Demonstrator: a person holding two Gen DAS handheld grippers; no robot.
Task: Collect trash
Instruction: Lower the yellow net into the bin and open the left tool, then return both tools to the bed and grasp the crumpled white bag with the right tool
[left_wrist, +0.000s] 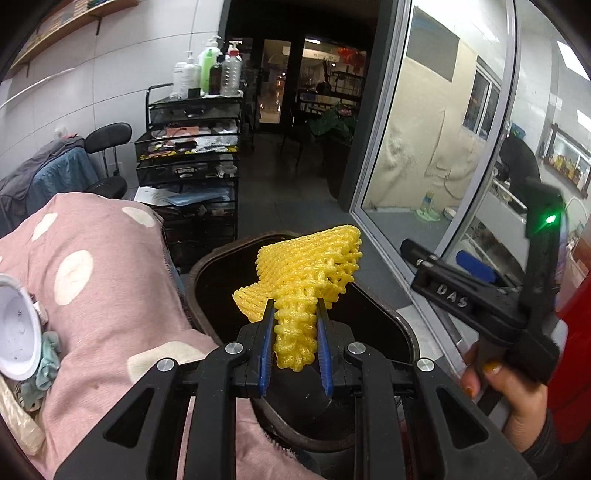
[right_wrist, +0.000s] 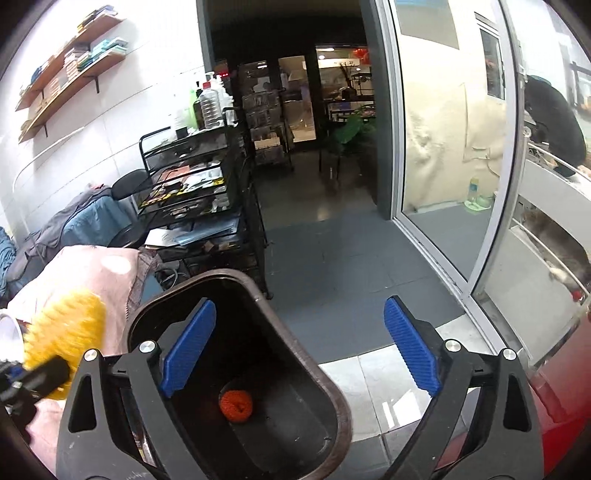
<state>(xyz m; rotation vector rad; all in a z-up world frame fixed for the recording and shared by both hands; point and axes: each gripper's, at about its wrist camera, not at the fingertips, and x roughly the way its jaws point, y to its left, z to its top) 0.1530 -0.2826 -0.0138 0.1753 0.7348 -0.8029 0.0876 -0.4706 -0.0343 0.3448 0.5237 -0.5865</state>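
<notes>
Nearest in the left wrist view, the left tool (left_wrist: 295, 325) has its two blue pads pinched on a yellow foam net sleeve (left_wrist: 306, 273), the kind that wraps fruit. The sleeve's narrow end is squeezed between the pads and its wider end fans out above them. It hangs directly over the open mouth of a dark brown trash bin (left_wrist: 207, 266), not yet let go.

In the right wrist view, the right tool (right_wrist: 299, 343) is spread wide with nothing between its blue pads, held above the same trash bin (right_wrist: 332, 406). At the bottom of the bin lies an orange foam net ball (right_wrist: 235, 405), so at least one piece of trash appears already collected.

Judging by this, the task is partway done: one piece is in, the yellow one is over the bin and needs only to be dropped.

Just left of the bin is a pink blanket with pale dots (left_wrist: 110, 280). On it, at the frame's left edge, rest a white plastic cup (left_wrist: 14, 328) and some crumpled pale green material (left_wrist: 48, 362); these may be trash left to gather, though that is a guess.

Farther back stands a black wire cart (left_wrist: 188, 166) with bottles on top, beside a glass sliding door (left_wrist: 424, 147). Beyond lies a dark doorway.
</notes>
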